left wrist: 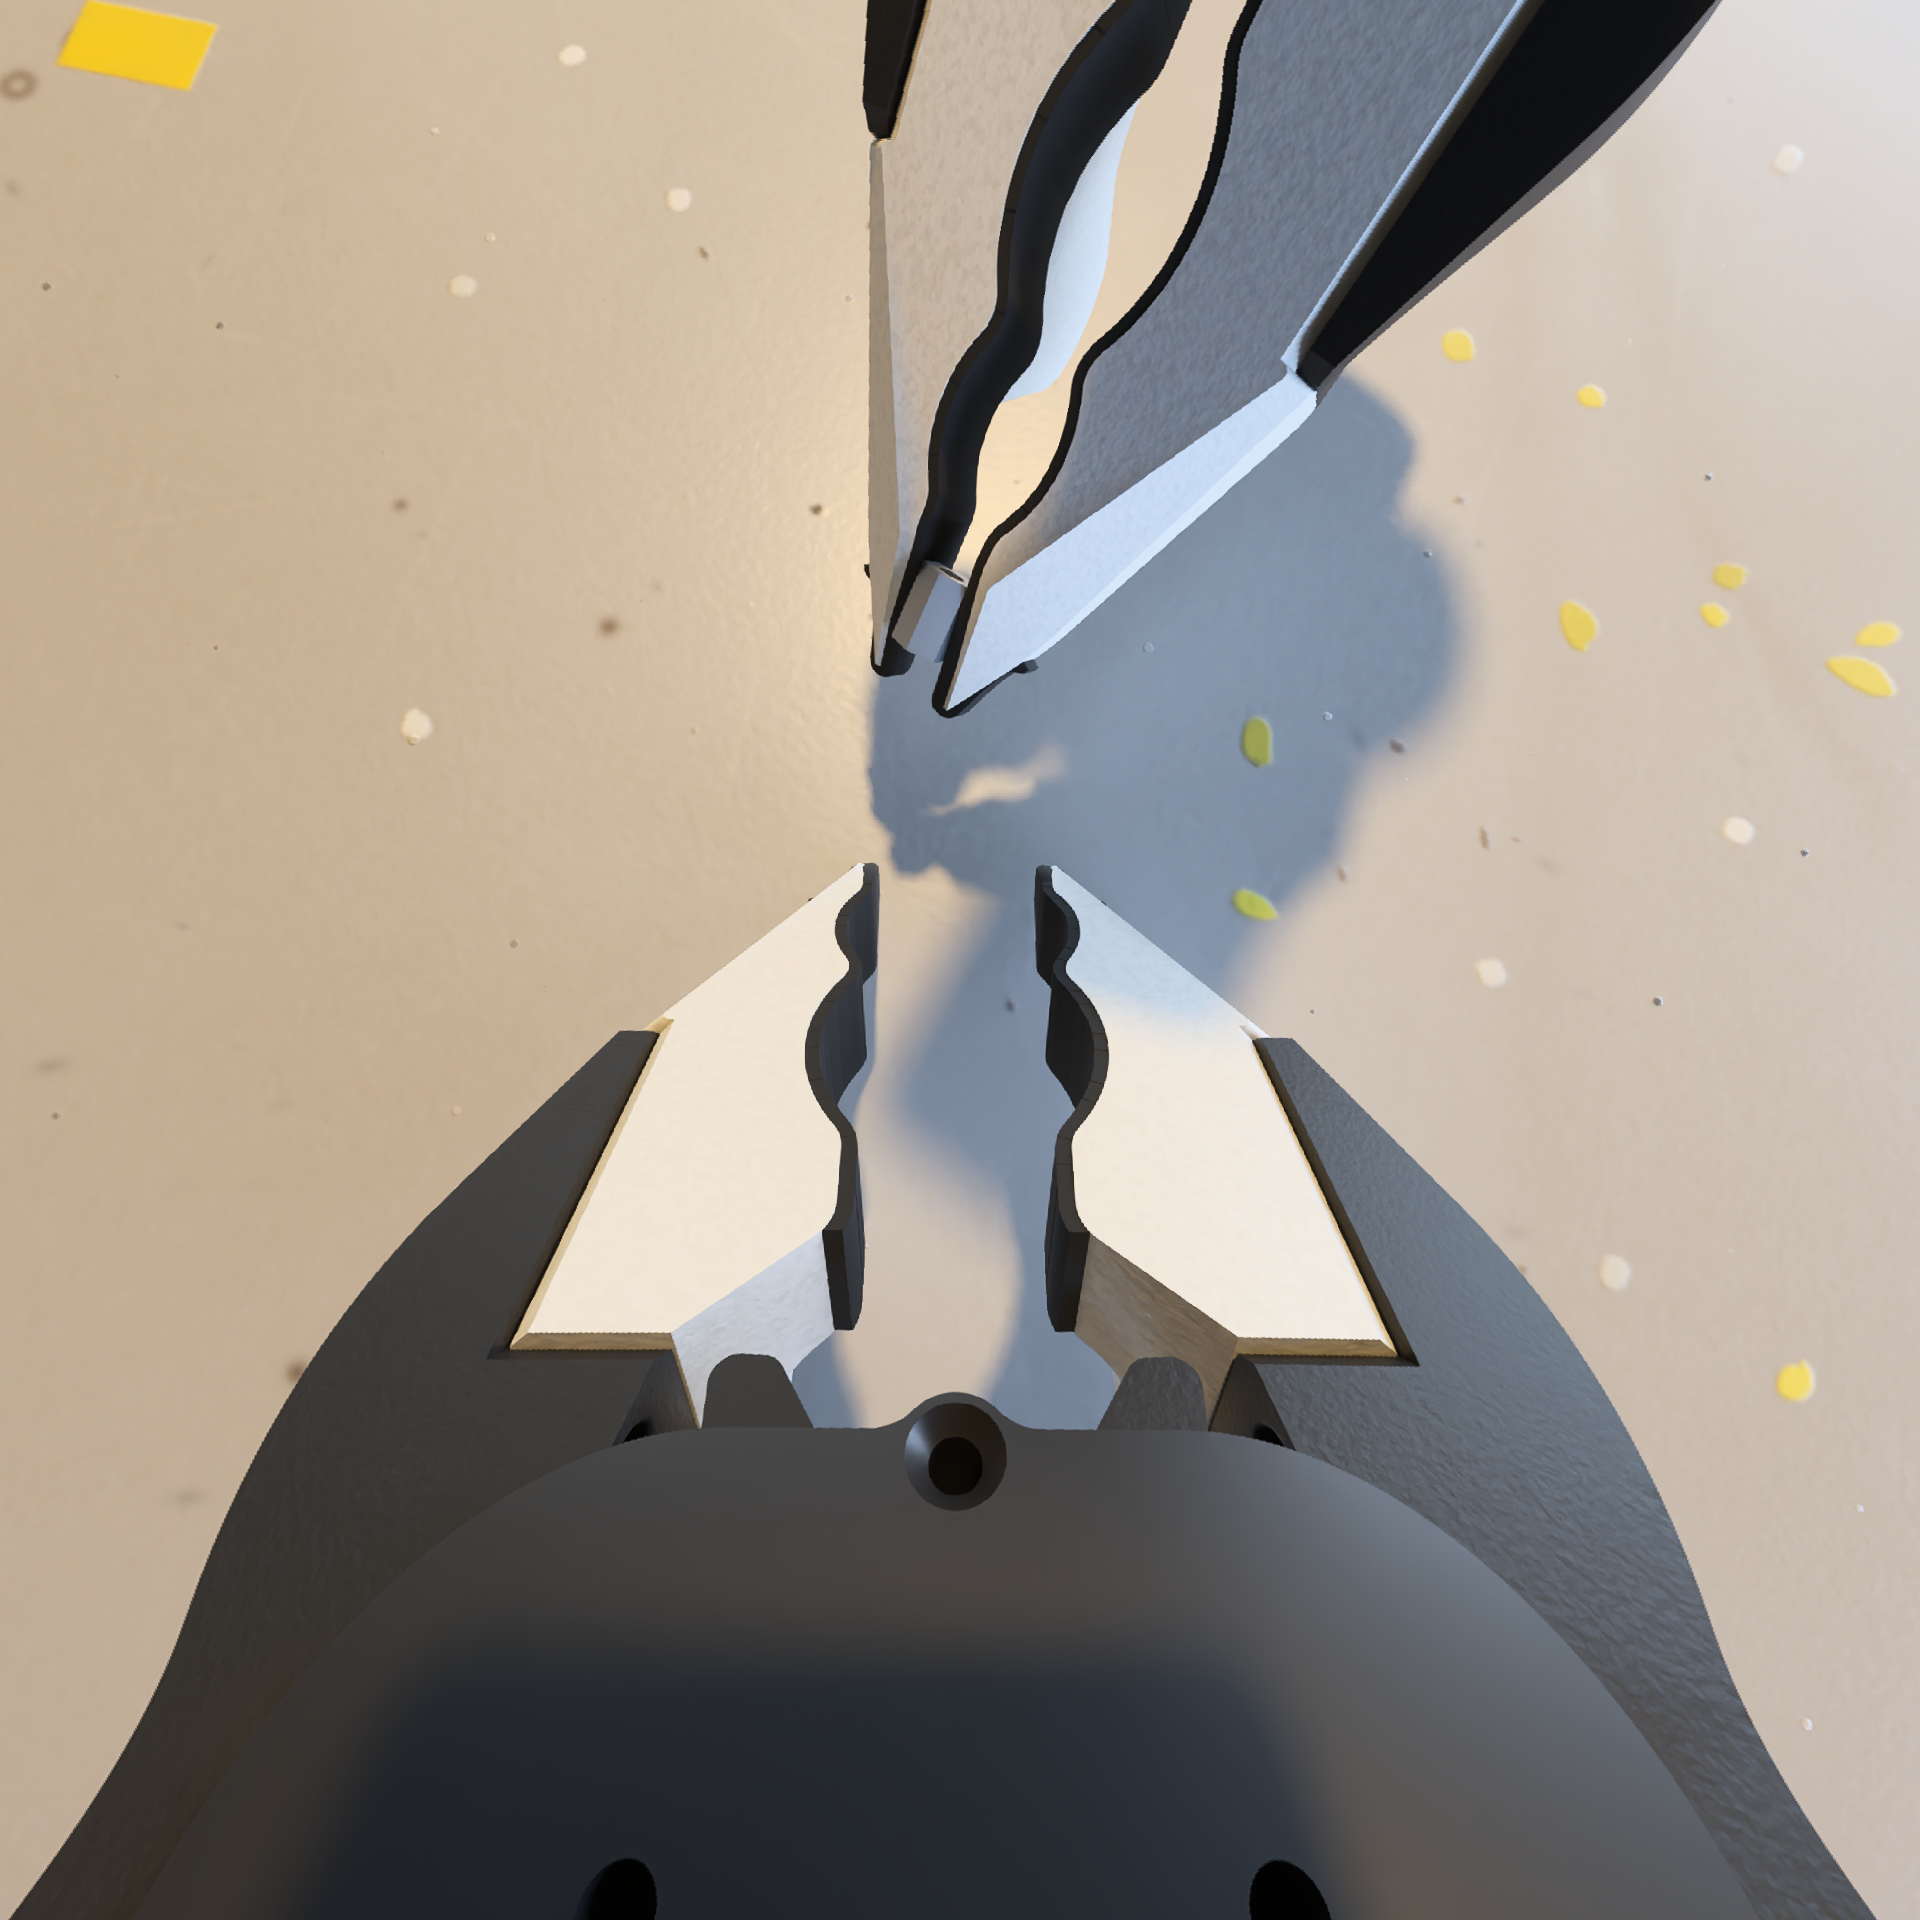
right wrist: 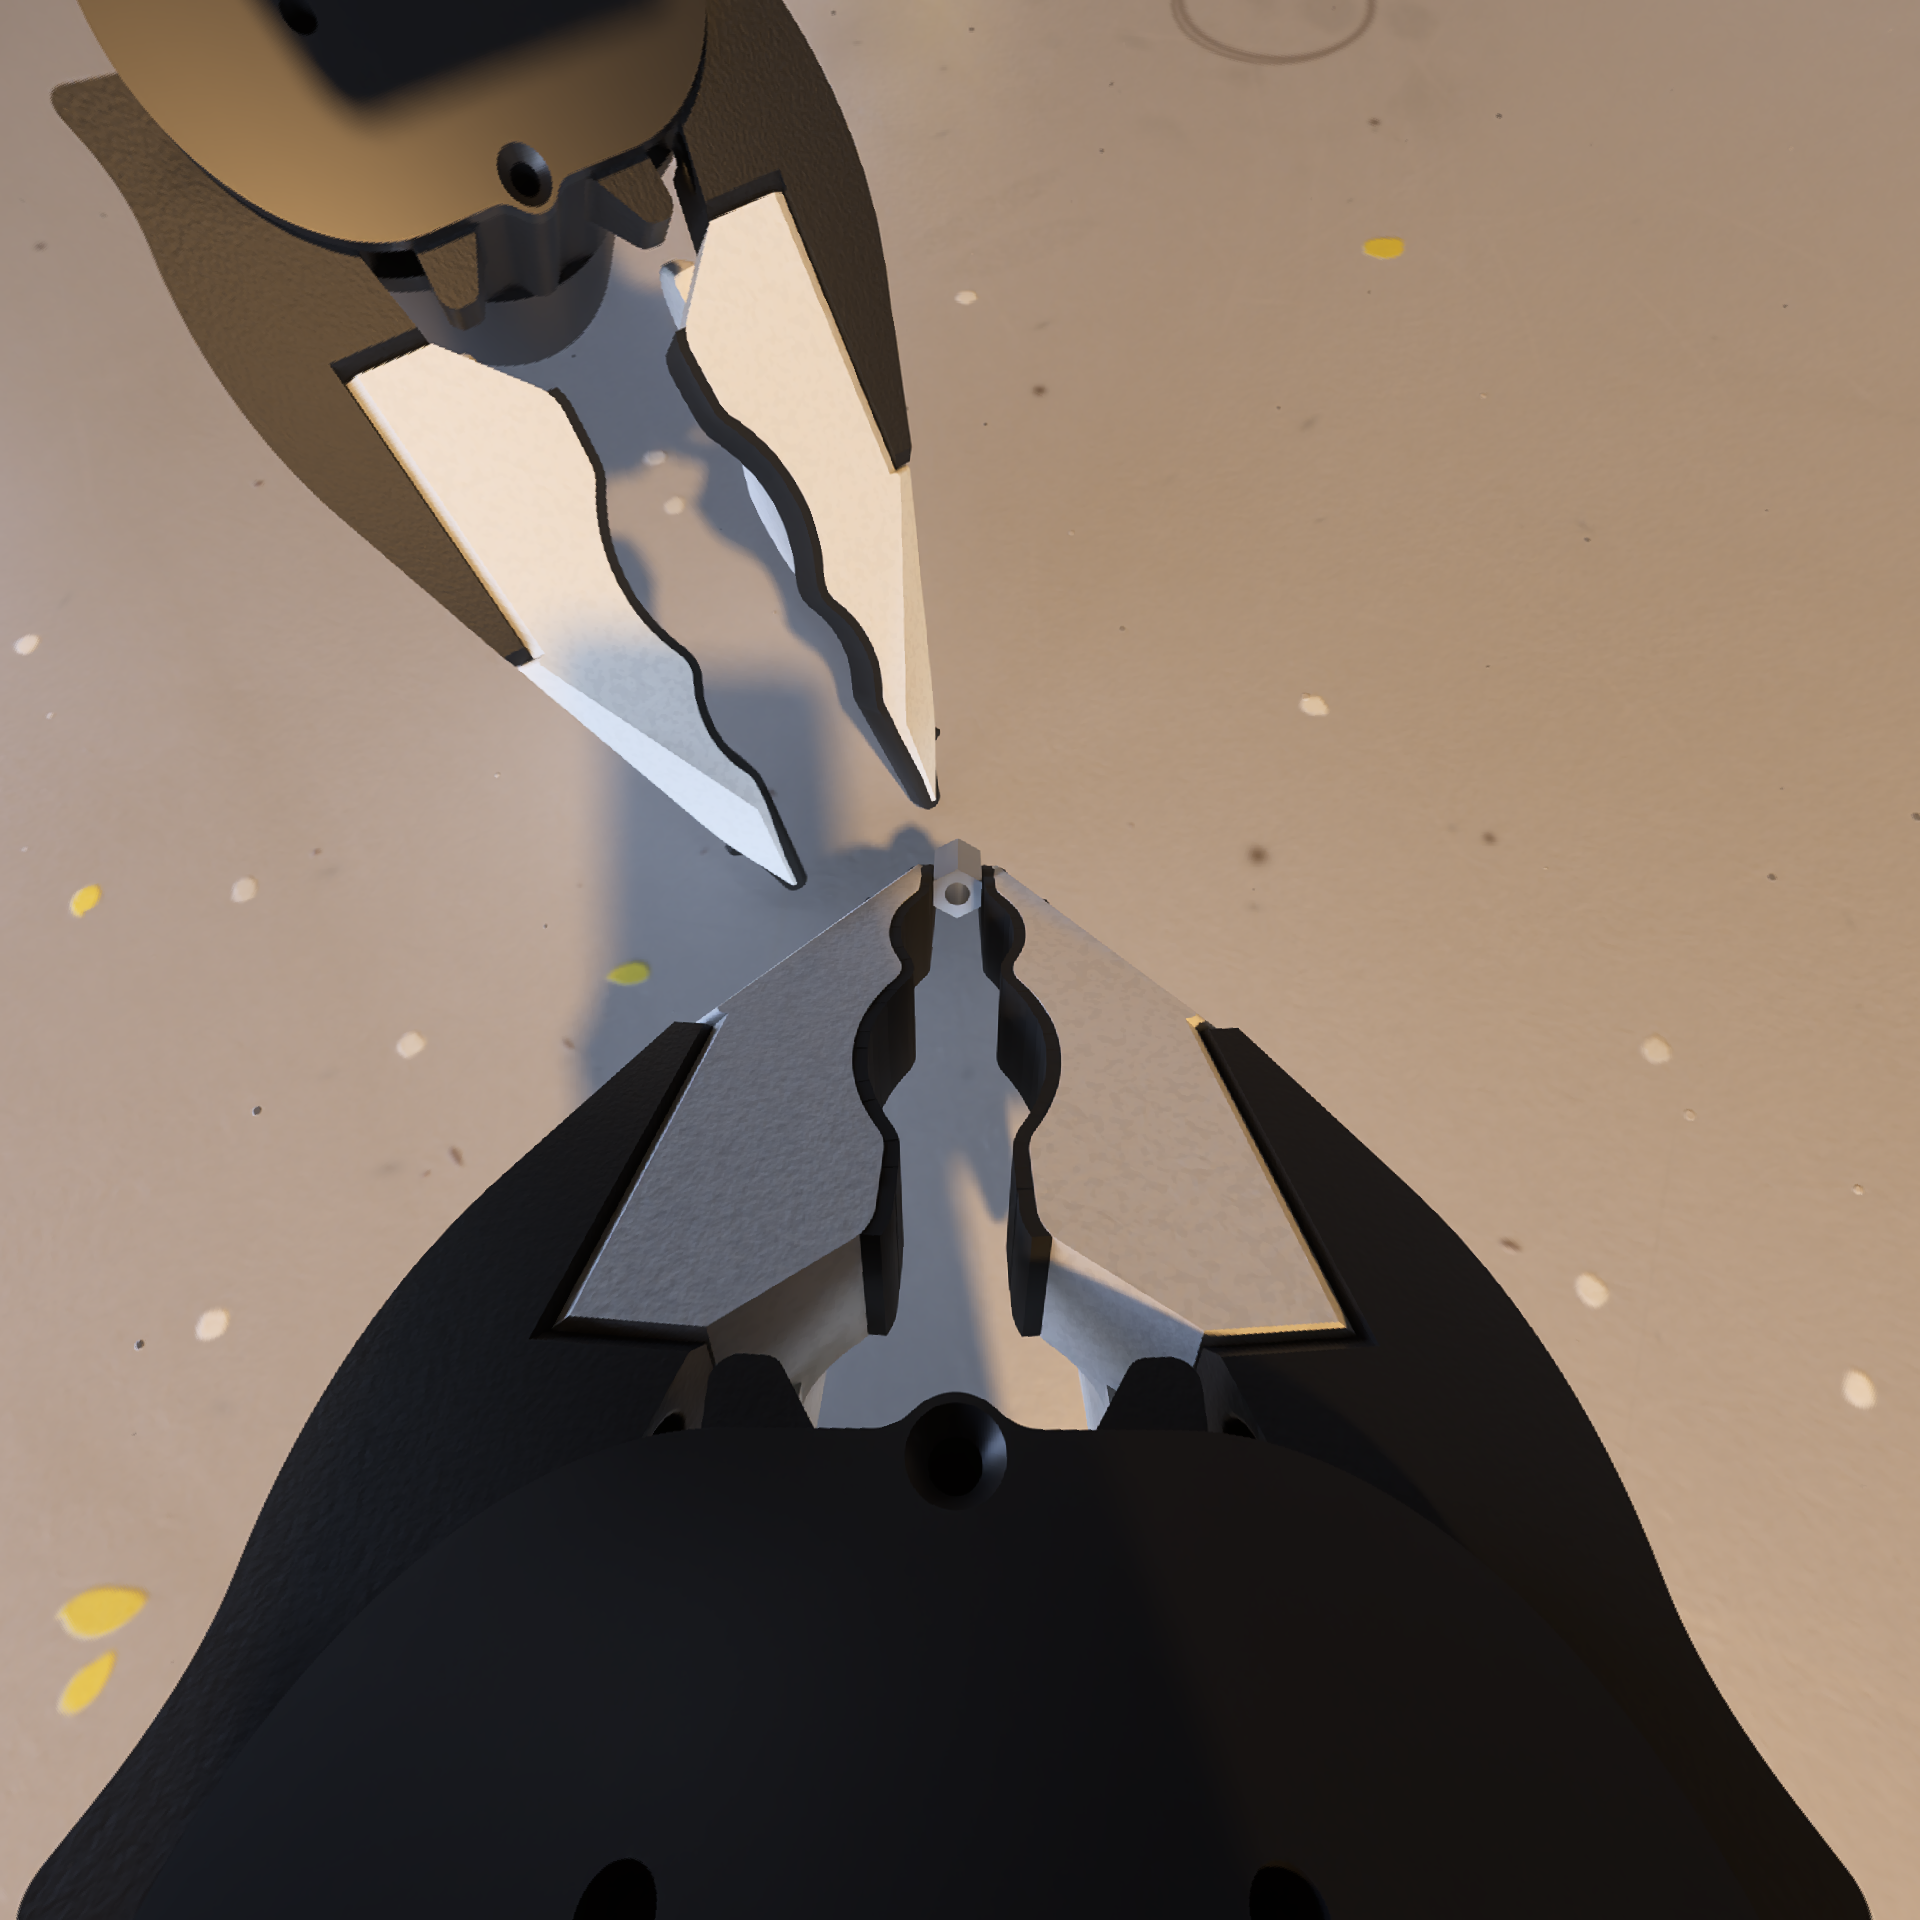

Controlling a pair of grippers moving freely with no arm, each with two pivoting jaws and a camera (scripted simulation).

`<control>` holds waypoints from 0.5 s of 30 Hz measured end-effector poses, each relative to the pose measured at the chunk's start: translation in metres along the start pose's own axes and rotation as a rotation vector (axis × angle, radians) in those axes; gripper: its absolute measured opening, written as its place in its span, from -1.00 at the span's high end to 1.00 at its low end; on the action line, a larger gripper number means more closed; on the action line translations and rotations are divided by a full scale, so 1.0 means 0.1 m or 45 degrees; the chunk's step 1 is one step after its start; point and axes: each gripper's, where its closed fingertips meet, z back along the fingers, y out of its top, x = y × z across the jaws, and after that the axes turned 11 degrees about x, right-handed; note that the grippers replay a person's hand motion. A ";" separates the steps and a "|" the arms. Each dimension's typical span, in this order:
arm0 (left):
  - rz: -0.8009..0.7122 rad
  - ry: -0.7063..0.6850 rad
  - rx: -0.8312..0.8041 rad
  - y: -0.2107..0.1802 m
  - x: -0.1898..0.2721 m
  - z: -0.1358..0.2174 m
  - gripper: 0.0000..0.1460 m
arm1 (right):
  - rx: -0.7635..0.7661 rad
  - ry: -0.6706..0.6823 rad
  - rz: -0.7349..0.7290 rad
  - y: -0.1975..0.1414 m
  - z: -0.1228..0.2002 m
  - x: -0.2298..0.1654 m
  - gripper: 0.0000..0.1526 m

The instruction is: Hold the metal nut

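The metal nut [right wrist: 956, 883] is a small grey hexagonal piece with a hole through it. My right gripper [right wrist: 954, 878] is shut on it at the very fingertips and holds it above the beige table [right wrist: 1455, 623]. In the left wrist view the same nut [left wrist: 932, 615] shows pinched between the right gripper's tips [left wrist: 920, 665], which come in from the top. My left gripper [left wrist: 956, 883] is open and empty, its tips a short way in front of the nut. In the right wrist view the left gripper [right wrist: 868, 842] points at the nut from the upper left.
The table [left wrist: 416, 468] is speckled with white, brown and yellow flecks. A yellow rectangle [left wrist: 137, 44] lies flat at the far left in the left wrist view. A faint ring mark [right wrist: 1273, 26] shows at the top of the right wrist view.
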 end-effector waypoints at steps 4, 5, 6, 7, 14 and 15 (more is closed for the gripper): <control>0.034 -0.021 0.028 0.01 0.02 0.00 0.54 | -0.039 -0.024 0.028 0.02 -0.01 0.01 0.90; 0.037 -0.024 0.036 0.02 0.03 -0.01 0.53 | -0.053 -0.032 0.038 0.02 -0.01 0.02 0.90; 0.038 -0.025 0.043 0.02 0.03 -0.01 0.53 | -0.069 -0.040 0.049 0.02 -0.02 0.02 0.90; 0.040 -0.023 0.052 0.02 0.04 -0.02 0.53 | -0.087 -0.047 0.059 0.01 -0.03 0.03 0.90; 0.055 0.089 0.089 0.02 -0.08 -0.03 0.52 | -0.157 -0.058 0.063 0.02 -0.03 0.04 0.90; 0.051 0.107 0.090 0.02 -0.10 -0.03 0.53 | -0.165 -0.063 0.056 0.02 -0.02 0.04 0.90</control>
